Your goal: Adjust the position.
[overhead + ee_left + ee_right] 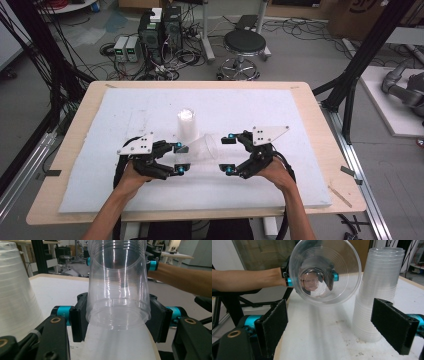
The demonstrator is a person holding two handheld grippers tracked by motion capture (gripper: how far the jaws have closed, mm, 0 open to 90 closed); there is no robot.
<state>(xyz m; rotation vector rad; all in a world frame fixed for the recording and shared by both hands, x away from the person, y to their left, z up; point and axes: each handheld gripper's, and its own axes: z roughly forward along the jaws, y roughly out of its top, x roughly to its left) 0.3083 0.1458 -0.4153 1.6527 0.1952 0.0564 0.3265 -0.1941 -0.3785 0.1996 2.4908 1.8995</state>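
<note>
Left gripper (pixel 178 157) clamped on clear cup (pixel 204 148) base; right gripper (pixel 227 153) spread wide, empty. Risk: thin wall buckling or slipping, toppling adjacent cup stack (pixel 186 125).

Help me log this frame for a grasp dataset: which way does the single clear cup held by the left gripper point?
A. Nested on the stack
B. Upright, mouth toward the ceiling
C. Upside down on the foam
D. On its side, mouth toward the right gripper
D: the left gripper clamps the clear cup at its base, and the right gripper view looks straight into its open mouth, beside the stack of cups.
</note>
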